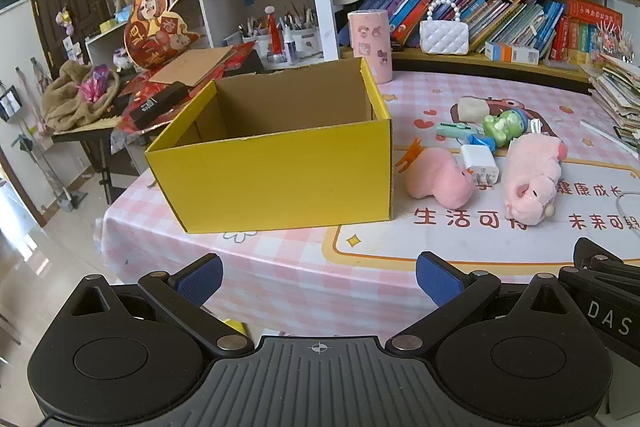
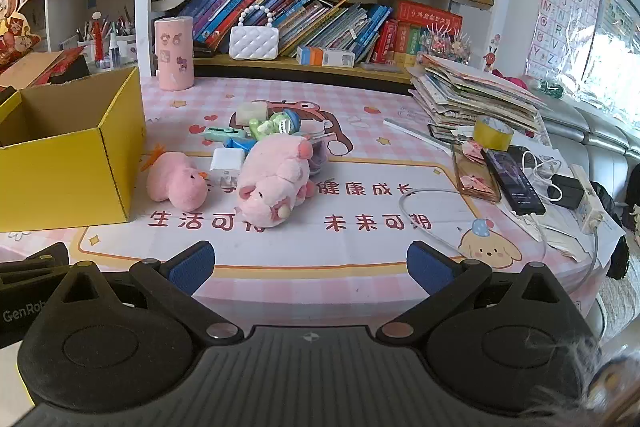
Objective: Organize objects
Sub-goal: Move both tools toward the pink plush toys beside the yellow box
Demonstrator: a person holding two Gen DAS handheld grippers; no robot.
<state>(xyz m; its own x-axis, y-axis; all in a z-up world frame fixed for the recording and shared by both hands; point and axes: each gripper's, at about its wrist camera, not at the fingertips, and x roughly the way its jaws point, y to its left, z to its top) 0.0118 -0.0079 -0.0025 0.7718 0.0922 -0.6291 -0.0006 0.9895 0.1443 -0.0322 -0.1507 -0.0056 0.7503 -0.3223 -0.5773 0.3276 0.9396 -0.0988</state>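
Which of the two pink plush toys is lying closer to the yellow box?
The smaller pink plush, with the orange clip behind it, lies just beside the yellow box. The bigger pink plush lies farther right, past the white charger.

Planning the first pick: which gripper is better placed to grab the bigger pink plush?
Right. The right gripper, open and empty, faces the bigger pink plush almost head-on. The left gripper, also open, faces the yellow box, with the plush off to its right.
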